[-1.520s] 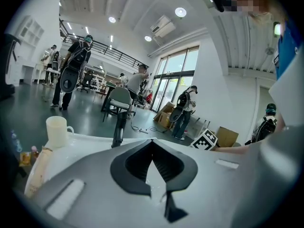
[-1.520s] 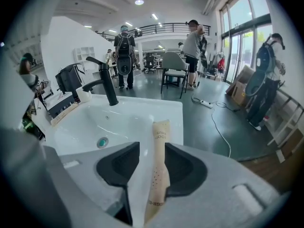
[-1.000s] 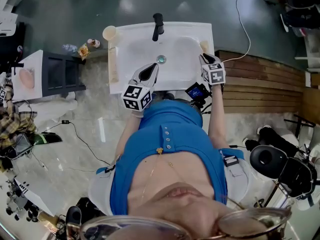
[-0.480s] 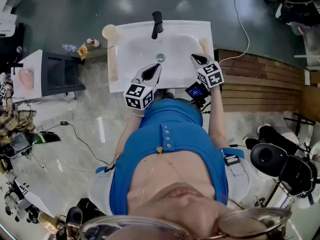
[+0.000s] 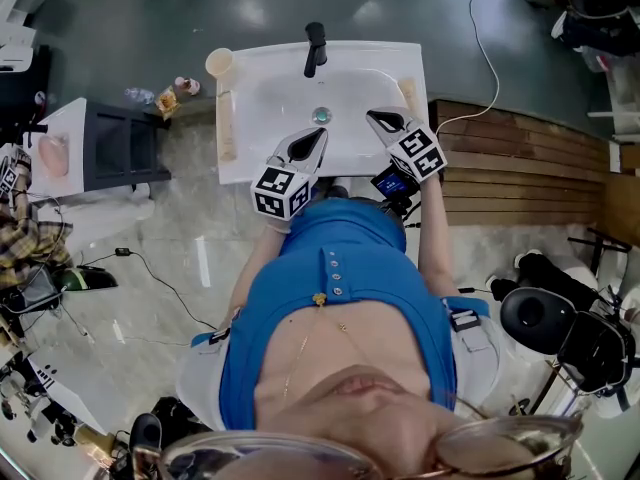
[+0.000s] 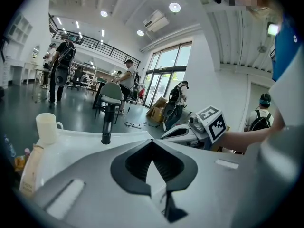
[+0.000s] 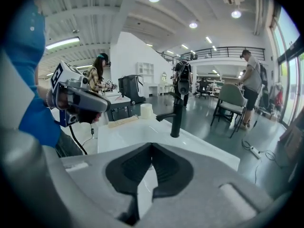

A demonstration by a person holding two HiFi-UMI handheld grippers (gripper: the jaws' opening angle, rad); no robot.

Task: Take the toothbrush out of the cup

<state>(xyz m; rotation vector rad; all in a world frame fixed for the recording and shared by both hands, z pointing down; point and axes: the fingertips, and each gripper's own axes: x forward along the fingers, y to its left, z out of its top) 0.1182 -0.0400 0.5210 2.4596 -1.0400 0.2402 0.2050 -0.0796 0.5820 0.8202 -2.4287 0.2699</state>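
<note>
White sink (image 5: 270,88) w/ cup (image 5: 219,64), black tap (image 5: 315,48); marbled floor (image 5: 180,248)

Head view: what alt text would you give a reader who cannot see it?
Seen from above, a person in a blue top holds a left gripper and right gripper, both shut and empty, over a white sink. A black faucet stands at its far edge, a cream cup at its far left corner.

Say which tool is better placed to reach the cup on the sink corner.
Left. The cup stands at the sink's far left corner, on the left tool's side; the right tool hangs over the sink's right half, farther off. Both are shut and empty.
</note>
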